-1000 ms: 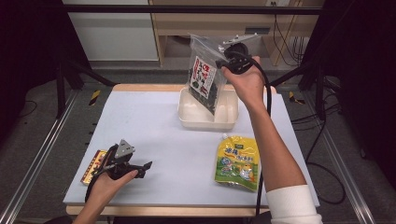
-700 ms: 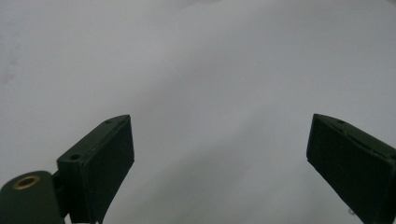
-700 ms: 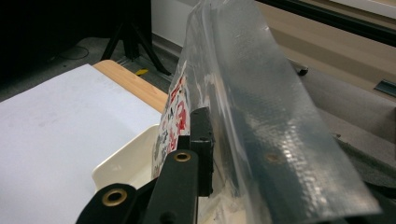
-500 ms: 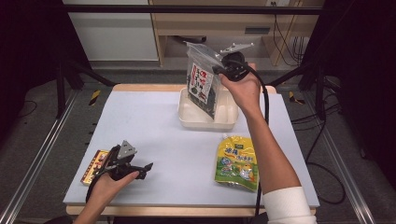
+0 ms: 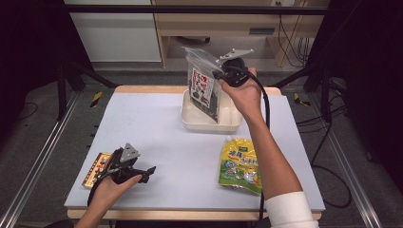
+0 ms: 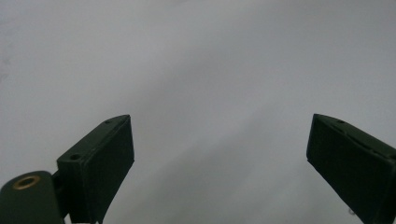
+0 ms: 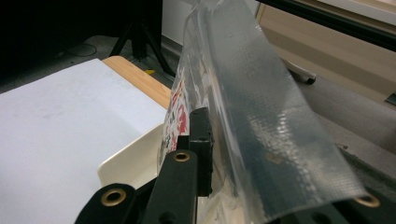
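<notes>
My right gripper (image 5: 219, 76) is shut on the upper edge of a clear plastic bag with a red, white and black label (image 5: 205, 88), which hangs upright over the cream tray (image 5: 190, 114) at the table's far middle. In the right gripper view the bag (image 7: 252, 107) is pinched between the black jaws (image 7: 212, 154), its clear top folding over them. My left gripper (image 5: 142, 173) rests at the table's front left, its jaws wide apart (image 6: 219, 158) with nothing between them, over bare grey table.
A yellow-green pouch (image 5: 241, 165) lies flat on the table, right of centre. A small orange-and-red packet (image 5: 96, 166) lies at the front left edge, just left of the left gripper. Shelving and cables stand beyond the table's far edge.
The right hand has lowered the bag toward the tray and shifted slightly left. The left gripper has stayed where it was.
</notes>
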Motion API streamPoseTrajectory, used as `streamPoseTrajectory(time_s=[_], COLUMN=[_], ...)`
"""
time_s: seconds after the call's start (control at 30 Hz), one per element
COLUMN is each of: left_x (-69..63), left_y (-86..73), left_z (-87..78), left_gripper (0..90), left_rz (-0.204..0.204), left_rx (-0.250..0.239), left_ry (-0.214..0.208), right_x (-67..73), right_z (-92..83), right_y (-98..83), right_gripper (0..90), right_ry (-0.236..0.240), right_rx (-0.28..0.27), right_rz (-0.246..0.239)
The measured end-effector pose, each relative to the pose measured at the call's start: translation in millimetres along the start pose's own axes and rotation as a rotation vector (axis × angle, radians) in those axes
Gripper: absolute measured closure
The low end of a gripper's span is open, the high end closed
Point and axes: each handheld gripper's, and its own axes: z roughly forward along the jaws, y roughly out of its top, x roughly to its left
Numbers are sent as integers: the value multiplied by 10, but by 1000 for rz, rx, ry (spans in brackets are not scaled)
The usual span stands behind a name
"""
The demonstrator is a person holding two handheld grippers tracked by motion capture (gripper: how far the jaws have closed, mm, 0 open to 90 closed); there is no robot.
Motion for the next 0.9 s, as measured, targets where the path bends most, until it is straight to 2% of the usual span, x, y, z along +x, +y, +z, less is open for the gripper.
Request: streamPoseTrajectory(time_s=[0.33,0.43,0.53,0.9], left_x=[-3,-3,-4,-6], left_y=[0,-1,-2,-2], left_z=[4,3,8,7], left_gripper=[75,75,75,75], left_rz=[4,3,4,9], left_rx=[5,4,8,14], left_ry=[1,0,0,1], right_x=[44,54,52,85], right_z=[42,63,59,50], right_y=[-41,-106,-131,-126], right_gripper=[822,820,819,799], right_ry=[20,28,32,42], right_rx=[22,38,33,40], right_rz=[-7,-7,3,-12])
